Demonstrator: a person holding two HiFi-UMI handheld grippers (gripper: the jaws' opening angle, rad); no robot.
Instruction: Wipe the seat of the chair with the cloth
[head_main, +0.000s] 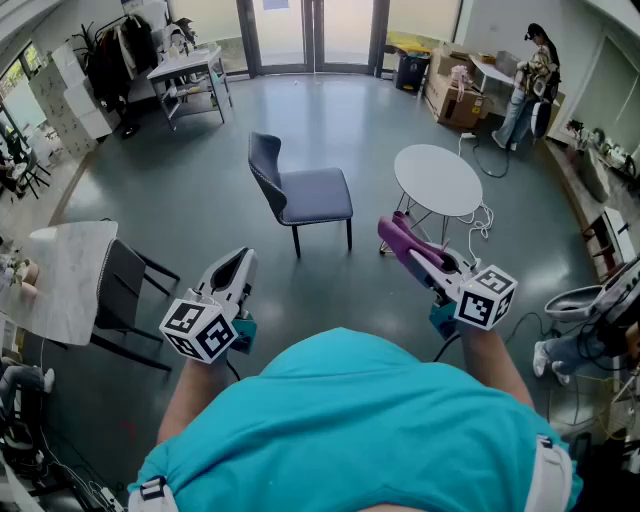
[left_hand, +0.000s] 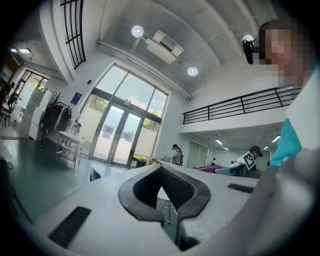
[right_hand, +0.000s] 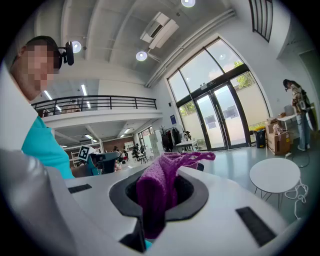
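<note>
Holding both grippers up in front of my chest, I have the purple cloth (right_hand: 156, 197) clamped in my right gripper (right_hand: 162, 190). Its jaws are closed on a bunched fold, and a loose end flops forward over the tips. In the head view that drape covers the jaw tips, so I cannot make them out there. My left gripper (left_hand: 167, 200) has its jaws pressed together with nothing between them.

The chair (head_main: 305, 190) stands on the grey floor (head_main: 200, 200) well ahead of me, apart from both grippers. Its dark seat faces right, towards the round white table (head_main: 437, 180) just beside it. The cloth is well apart from the seat.

Only a dark sliver of the chair shows past the jaws in the left gripper view. In the right gripper view, the cloth blocks much of what lies straight ahead. My teal shirt (head_main: 350, 430) fills the lower edge of the head view and cuts off my arms. The table's legs are partly hidden under its top.
</note>
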